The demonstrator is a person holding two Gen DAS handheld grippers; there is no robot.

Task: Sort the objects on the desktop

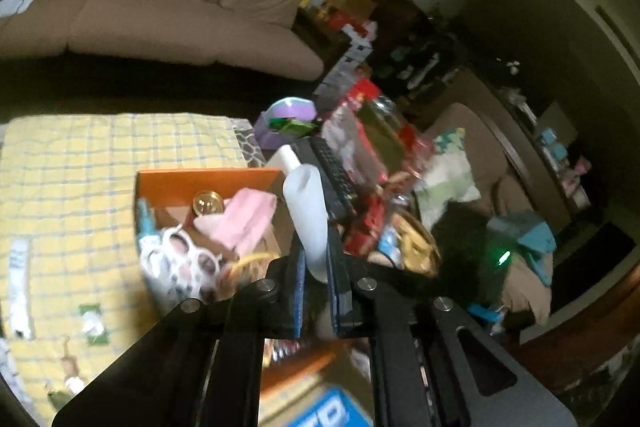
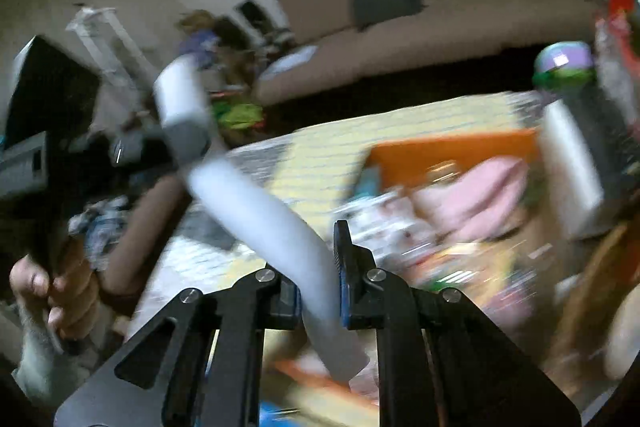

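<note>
Holding a white squeeze tube upright, the left gripper is keeping its jaws narrow on the tube's lower end, above the orange box of sorted odds and ends at ten o'clock. The right gripper is clamping a longer white tube, slanting toward eleven o'clock over the yellow checked worktop. Carrying seems underway; next, each tube likely needs lowering into the box before release.

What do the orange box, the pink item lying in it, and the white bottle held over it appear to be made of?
Orange box: likely cardboard, matte; thin flat walls with a brown inside.
Pink item: soft fabric, it seems; it folds and slumps, with no shine.
White bottle: probably matte plastic, smooth and slightly translucent; the left hand-held gripper is shut on it. Blur leaves all three uncertain.
</note>
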